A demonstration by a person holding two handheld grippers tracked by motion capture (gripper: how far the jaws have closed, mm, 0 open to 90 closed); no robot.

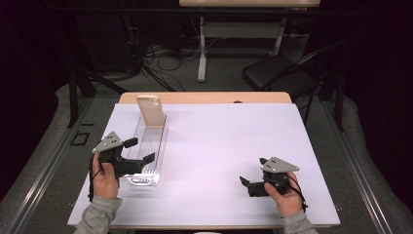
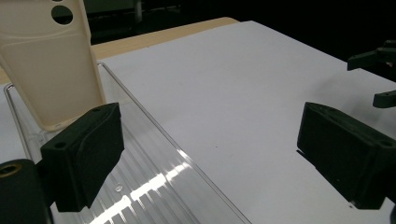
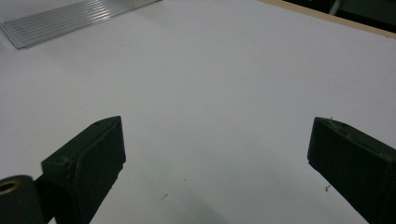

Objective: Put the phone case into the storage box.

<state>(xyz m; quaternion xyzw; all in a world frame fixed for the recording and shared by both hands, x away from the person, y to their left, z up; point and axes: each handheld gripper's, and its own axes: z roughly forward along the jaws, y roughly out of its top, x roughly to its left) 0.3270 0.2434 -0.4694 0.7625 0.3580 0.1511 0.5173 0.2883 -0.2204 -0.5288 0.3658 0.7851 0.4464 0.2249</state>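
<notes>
A cream phone case (image 1: 150, 111) is standing out pale at upper left of the high view, in a clear ribbed tray (image 1: 146, 155) that is catching white glints. The sheet (image 1: 229, 146) is showing faint lilac-white over a tan table (image 1: 204, 97). Both grippers, left (image 1: 139, 150) and right (image 1: 249, 183), are showing black under grey plates.

Dim room, glare on tray (image 2: 154, 179)

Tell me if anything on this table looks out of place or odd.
Nothing looks spilled or broken. The one unusual thing is the cream phone case, which stands upright, leaning at the far end of the clear tray, not lying flat.
</notes>
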